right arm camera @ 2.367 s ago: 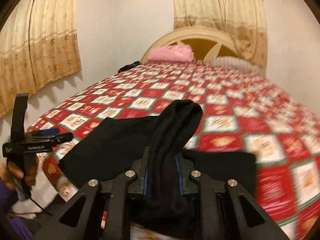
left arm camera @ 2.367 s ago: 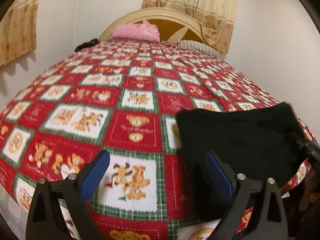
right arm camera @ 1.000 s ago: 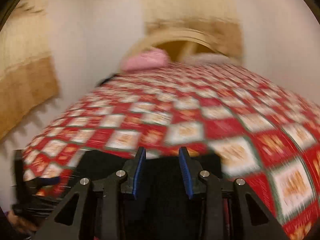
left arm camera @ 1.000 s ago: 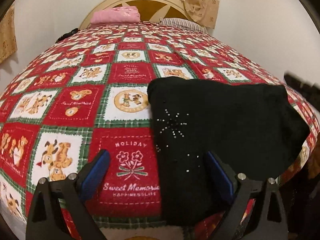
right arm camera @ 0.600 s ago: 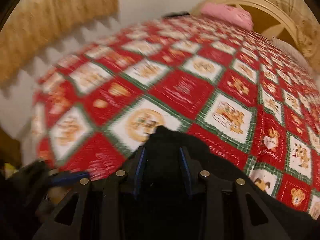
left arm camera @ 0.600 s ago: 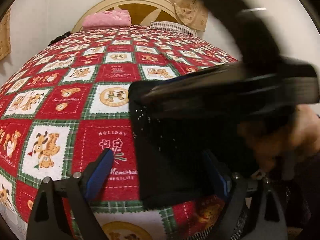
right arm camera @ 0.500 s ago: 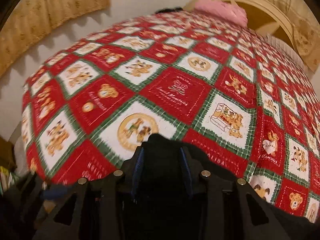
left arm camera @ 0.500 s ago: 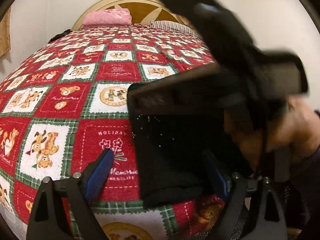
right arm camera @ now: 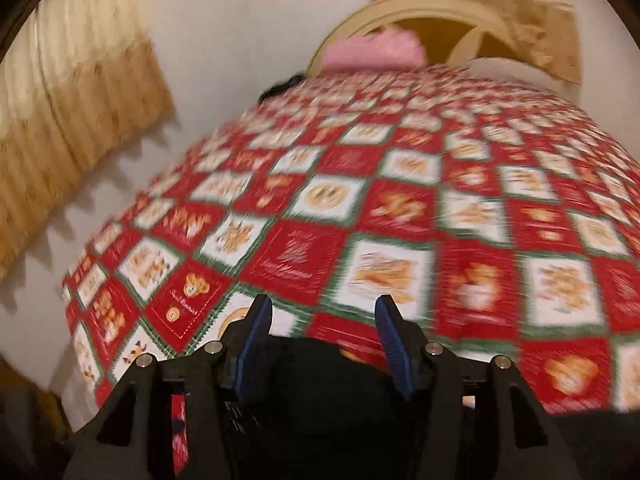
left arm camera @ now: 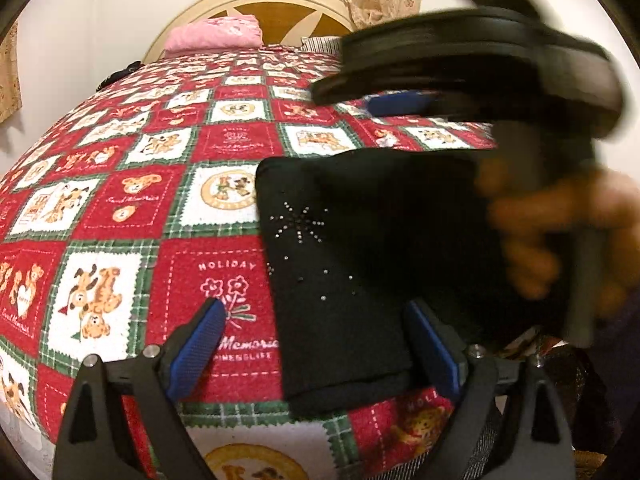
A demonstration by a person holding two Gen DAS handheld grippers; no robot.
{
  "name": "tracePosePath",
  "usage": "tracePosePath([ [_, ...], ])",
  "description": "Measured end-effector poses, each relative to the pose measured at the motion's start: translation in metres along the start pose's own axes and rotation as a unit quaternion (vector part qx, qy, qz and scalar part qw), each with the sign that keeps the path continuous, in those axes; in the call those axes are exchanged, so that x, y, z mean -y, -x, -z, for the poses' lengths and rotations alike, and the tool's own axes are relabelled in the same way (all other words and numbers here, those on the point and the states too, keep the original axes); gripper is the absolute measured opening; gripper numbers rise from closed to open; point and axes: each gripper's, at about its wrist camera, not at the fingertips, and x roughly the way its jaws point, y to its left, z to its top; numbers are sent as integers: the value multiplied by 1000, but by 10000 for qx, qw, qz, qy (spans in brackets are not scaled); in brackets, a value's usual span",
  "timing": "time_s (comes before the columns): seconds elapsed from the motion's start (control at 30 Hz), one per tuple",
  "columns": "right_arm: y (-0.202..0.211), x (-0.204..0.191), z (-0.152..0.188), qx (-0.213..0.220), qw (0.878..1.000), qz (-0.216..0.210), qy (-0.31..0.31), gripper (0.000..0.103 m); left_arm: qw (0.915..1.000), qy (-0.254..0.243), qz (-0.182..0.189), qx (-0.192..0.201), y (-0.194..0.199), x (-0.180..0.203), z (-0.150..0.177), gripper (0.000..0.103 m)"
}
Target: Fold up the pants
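- Left wrist view: the left gripper (left arm camera: pixel 314 344) hung over the near edge of the bed with its jaws spread wide and nothing pinched; one blue pad (left arm camera: pixel 196 346) sat over the quilt, the other at the near right part of the folded cloth.
- The black pants (left arm camera: pixel 360 264) lay folded flat on the red, white and green patchwork quilt (left arm camera: pixel 132 216), close to the bed's near edge, with a starburst of small shiny studs on the top layer.
- Above and to the right, the right gripper (left arm camera: pixel 472 64) showed as a dark blur over the pants, held by a blurred hand (left arm camera: pixel 560 236).
- In the right wrist view, the right gripper (right arm camera: pixel 324 320) had its jaws opening; black cloth sat low between the fingers, but the blue pads (right arm camera: pixel 394 344) stood clear of it.
- Beyond it the quilt ran blurred up to a pink pillow (right arm camera: pixel 372 54) against the curved cream headboard (right arm camera: pixel 432 4).
- A tan curtain (right arm camera: pixel 68 92) hung on the wall at the left.
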Motion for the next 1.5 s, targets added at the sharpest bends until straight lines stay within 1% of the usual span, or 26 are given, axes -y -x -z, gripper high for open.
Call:
tracePosePath([
  [0.07, 25, 19, 9, 167, 9995, 192, -159, 56, 10000, 24, 14, -28, -1, -2, -1, 94],
  [0.17, 58, 44, 34, 385, 9965, 655, -347, 56, 10000, 38, -18, -42, -3, -2, -2, 95],
  [0.27, 77, 50, 57, 609, 9934, 930, -295, 56, 10000, 17, -64, -44, -6, -3, -4, 95],
  [0.33, 80, 51, 67, 667, 9942, 774, -330, 56, 10000, 23, -64, -60, -5, -2, -4, 95],
  [0.43, 77, 40, 78, 720, 9962, 315, -386, 56, 9999, -7, -32, -123, -1, -4, -6, 95],
  [0.5, 74, 23, 83, 700, 9974, 8, -183, 56, 9999, -25, -34, -129, 4, -14, -12, 95],
  [0.57, 72, 7, 88, 690, 9974, -191, 11, 56, 9999, 21, -110, 18, 17, -29, -20, 95],
  [0.63, 72, -6, 96, 685, 9966, -442, 117, 56, 9992, 194, -242, 238, 30, -51, -31, 95],
  [0.7, 71, -17, 104, 676, 9956, -625, 165, 56, 9982, 446, -205, 353, 35, -71, -42, 95],
  [0.77, 68, -26, 112, 610, 9941, -882, 184, 56, 9975, 651, -80, 266, 30, -83, -50, 95],
  [0.83, 63, -36, 120, 501, 9940, -936, 277, 56, 9960, 834, 295, 107, 16, -91, -62, 95],
  [0.9, 57, -48, 128, 369, 9938, -945, 462, 56, 9944, 892, 553, -85, -1, -88, -69, 95],
  [1.0, 52, -66, 136, 331, 9917, -925, 828, 56, 9917, 943, 779, -386, -31, -82, -76, 95],
  [1.07, 48, -78, 139, 362, 9887, -862, 1176, 56, 9875, 1040, 1021, -602, -43, -79, -76, 95],
  [1.1, 45, -82, 139, 360, 9875, -836, 1290, 56, 9840, 1129, 1185, -706, -51, -77, -77, 95],
  [1.13, 40, -87, 140, 329, 9861, -796, 1420, 56, 9844, 1125, 1176, -676, -54, -74, -79, 95],
  [1.17, 34, -91, 141, 276, 9853, -715, 1527, 52, 9854, 1077, 1147, -650, -54, -71, -80, 95],
  [1.2, 29, -93, 142, 229, 9851, -616, 1591, 45, 9858, 1004, 1176, -649, -56, -68, -83, 95],
  [1.23, 25, -94, 143, 194, 9848, -533, 1642, 42, 9844, 1021, 1275, -660, -57, -66, -86, 92],
  [1.27, 25, -95, 144, 245, 9842, -541, 1665, 38, 9814, 1099, 1422, -676, -59, -67, -88, 90],
  [1.33, 26, -95, 144, 197, 9835, -604, 1696, 29, 9738, 1290, 1715, -749, -67, -68, -93, 77],
  [1.37, 28, -94, 144, 168, 9831, -637, 1707, 23, 9722, 1354, 1754, -752, -73, -68, -96, 75],
  [1.4, 28, -93, 145, 139, 9832, -661, 1696, 22, 9730, 1374, 1712, -709, -77, -69, -99, 67],
  [1.43, 30, -92, 145, 98, 9835, -699, 1666, 19, 9737, 1372, 1684, -683, -81, -68, -103, 53],
  [1.47, 31, -91, 146, 72, 9837, -734, 1640, 18, 9744, 1349, 1666, -685, -85, -67, -105, 45],
  [1.5, 33, -89, 147, 43, 9837, -771, 1621, 18, 9745, 1310, 1667, -741, -89, -65, -109, 29],
])
